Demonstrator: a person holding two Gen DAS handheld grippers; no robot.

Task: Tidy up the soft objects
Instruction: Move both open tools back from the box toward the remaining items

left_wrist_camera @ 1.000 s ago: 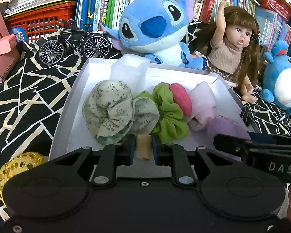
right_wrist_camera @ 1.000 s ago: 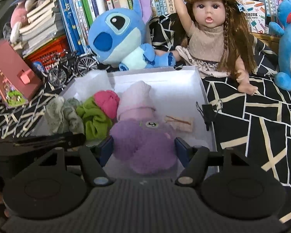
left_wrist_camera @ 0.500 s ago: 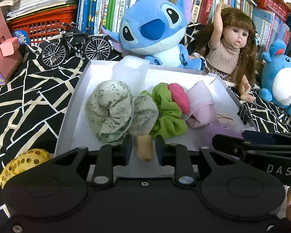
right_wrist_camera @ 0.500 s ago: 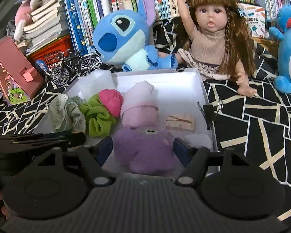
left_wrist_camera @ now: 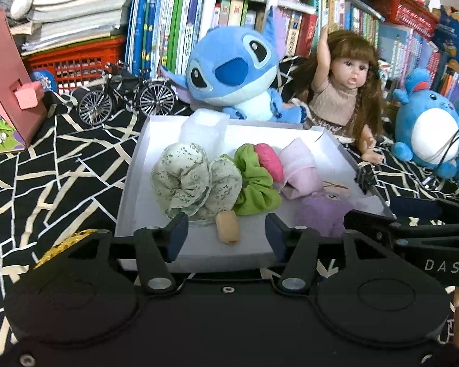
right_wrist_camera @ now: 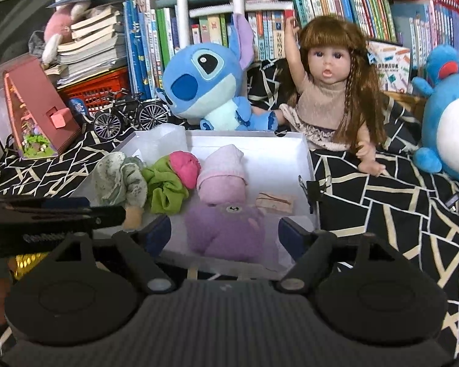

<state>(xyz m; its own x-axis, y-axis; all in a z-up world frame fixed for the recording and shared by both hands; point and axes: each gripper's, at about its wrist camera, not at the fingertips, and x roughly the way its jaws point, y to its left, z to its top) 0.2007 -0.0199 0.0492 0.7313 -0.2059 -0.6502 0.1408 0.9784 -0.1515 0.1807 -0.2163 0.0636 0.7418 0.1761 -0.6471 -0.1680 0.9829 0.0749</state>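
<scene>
Your left gripper [left_wrist_camera: 226, 234] has its jaws opening, with the small tan foam cylinder [left_wrist_camera: 228, 227] lying between them on the floor of the shallow white cardboard tray [left_wrist_camera: 128, 189]; the pads stand clear of it on both sides. The cylinder's long axis runs from the tray's near edge toward the far wall, roughly along the line the gripper looks.

Your right gripper [right_wrist_camera: 225, 234] is opening too, jaws wide, with the fuzzy purple plush toy [right_wrist_camera: 226, 232] between them and no pad pressing on it. The plush lies at the near right of the tray, its small face patch turned toward the far wall.

Inside the tray you have, counted from the left: one pale green floral scrunchie [left_wrist_camera: 186, 183], one bright green scrunchie [left_wrist_camera: 255, 188], one magenta fabric ball [left_wrist_camera: 270, 160] resting on the green one, and one rolled pale pink cloth [left_wrist_camera: 300, 169] whose long axis points away from you. One small tan card [right_wrist_camera: 275, 202] lies flat beside the plush. One black binder clip [right_wrist_camera: 313, 189] grips the right rim. The tray sits on a black cloth with cream lines [left_wrist_camera: 61, 165].
</scene>
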